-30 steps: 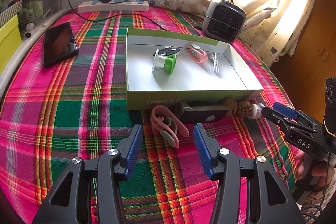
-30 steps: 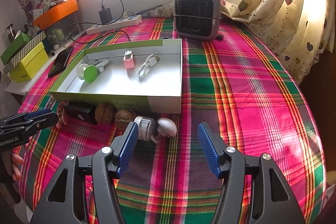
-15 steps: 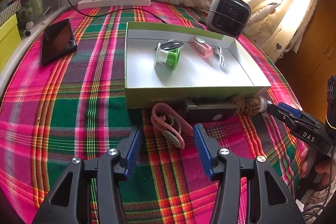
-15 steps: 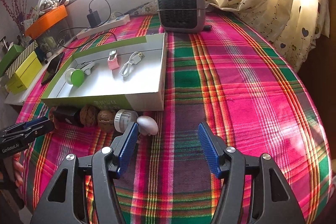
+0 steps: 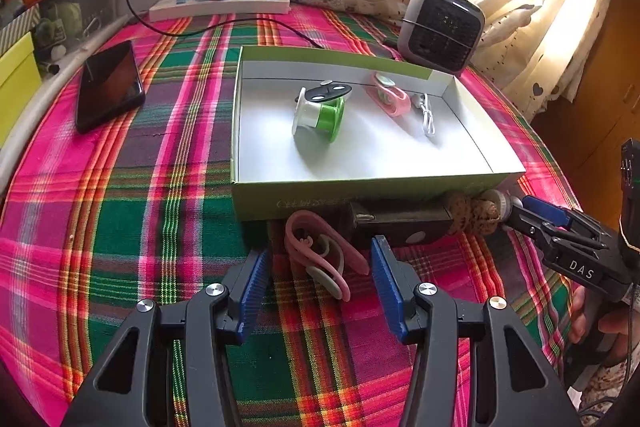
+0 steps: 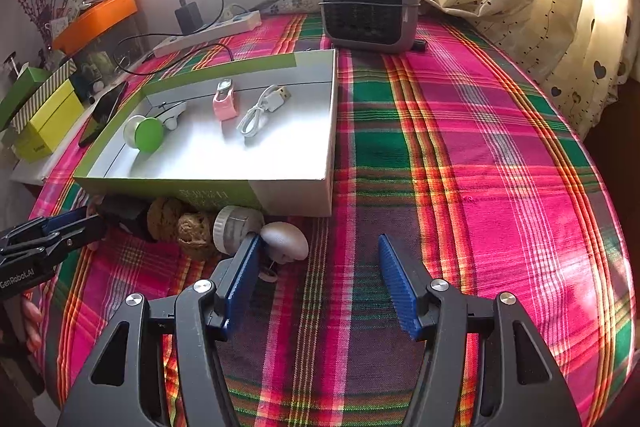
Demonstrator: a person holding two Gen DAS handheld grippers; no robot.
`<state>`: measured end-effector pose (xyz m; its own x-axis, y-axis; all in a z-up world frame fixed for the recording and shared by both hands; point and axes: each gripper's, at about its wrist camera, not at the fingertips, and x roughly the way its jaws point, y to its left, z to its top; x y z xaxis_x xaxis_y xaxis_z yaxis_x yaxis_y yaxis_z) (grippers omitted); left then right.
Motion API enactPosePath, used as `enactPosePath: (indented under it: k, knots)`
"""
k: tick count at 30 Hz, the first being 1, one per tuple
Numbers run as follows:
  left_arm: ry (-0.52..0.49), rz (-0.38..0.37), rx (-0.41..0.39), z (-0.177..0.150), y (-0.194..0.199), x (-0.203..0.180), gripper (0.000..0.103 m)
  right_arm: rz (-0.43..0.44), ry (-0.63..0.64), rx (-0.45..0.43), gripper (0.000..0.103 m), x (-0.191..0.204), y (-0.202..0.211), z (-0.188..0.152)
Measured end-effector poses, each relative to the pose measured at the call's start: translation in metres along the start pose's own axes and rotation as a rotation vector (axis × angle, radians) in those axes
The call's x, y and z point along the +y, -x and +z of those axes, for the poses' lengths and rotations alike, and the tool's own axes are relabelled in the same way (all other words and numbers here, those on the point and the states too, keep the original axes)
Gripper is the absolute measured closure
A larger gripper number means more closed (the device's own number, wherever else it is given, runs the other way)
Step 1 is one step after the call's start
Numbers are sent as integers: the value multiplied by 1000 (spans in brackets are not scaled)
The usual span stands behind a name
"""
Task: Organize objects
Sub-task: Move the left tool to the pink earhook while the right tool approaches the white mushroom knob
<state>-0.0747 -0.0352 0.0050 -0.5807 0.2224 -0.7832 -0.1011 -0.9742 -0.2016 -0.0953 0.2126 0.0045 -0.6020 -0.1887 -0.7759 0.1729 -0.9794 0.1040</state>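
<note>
The left tool (image 5: pixel 318 273) is hovering spread around the pink clip (image 5: pixel 320 253), needing closing, while the right tool (image 6: pixel 318 281) is waiting spread and empty.

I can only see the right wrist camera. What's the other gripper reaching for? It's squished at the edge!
Observer: A pink clip lies on the cloth between the left gripper's open jaws.
Operator: Is it in the box?
Observer: No, it lies outside, in front of the box's near wall, beside a black block.
Operator: Is something on the green spool?
Observer: Yes, a flat black piece with two pale spots rests on top of the green spool.
</note>
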Motion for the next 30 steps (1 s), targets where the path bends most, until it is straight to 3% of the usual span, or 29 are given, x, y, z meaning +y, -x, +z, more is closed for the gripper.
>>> enactPosePath:
  k: [30]
  knots:
    - [1, 80, -3, -2, 5, 20, 54, -39, -7, 0, 43, 2, 0, -1]
